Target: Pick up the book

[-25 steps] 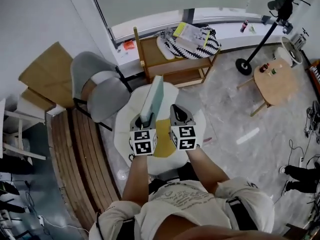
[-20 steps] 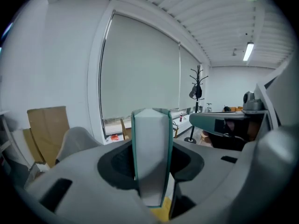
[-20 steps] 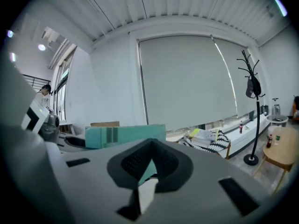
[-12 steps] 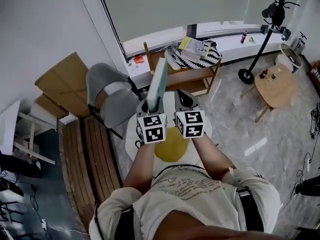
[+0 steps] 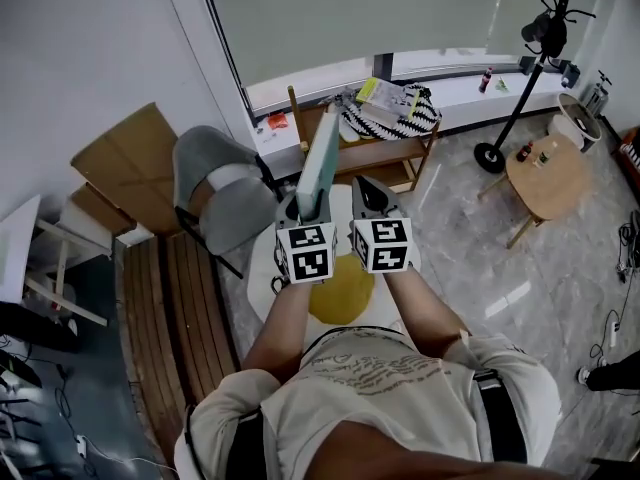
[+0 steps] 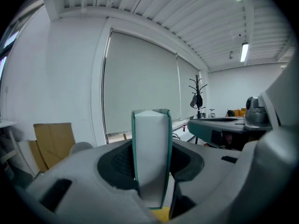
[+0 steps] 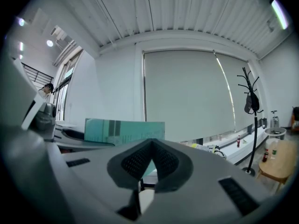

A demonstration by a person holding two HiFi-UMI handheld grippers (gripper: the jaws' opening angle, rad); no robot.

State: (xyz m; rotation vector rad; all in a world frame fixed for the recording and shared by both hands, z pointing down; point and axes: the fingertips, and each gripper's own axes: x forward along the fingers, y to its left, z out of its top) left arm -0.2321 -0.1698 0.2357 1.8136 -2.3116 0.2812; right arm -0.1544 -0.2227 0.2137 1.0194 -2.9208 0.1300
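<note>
Two hand-held grippers are being held side by side in front of the person, close together but not touching. The left hand-held gripper [image 5: 302,206] is clamping the book [image 5: 321,160]: in the left gripper view both pads are pressing on its teal covers, with the white page edge facing the camera. The book is standing on edge between the jaws and projecting beyond them, away from the person. It is hanging in the air above the round white table [image 5: 262,268], touching nothing but the jaws. The right hand-held gripper [image 5: 366,192] is carrying nothing. Its own view shows its dark pads meeting at the tips, with the teal cover showing behind them, over at the left gripper.

A yellow disc-shaped thing [image 5: 341,290] is lying on the table under the person's forearms; what it is cannot be told. A grey chair [image 5: 215,183] is standing just beside the table, at the left in the head view. A wooden shelf unit [image 5: 372,153] is standing past the table under the window, with a striped bag [image 5: 403,108] on it. A small round wooden side table [image 5: 550,175] and a black coat stand [image 5: 542,30] are standing well apart to the right.
</note>
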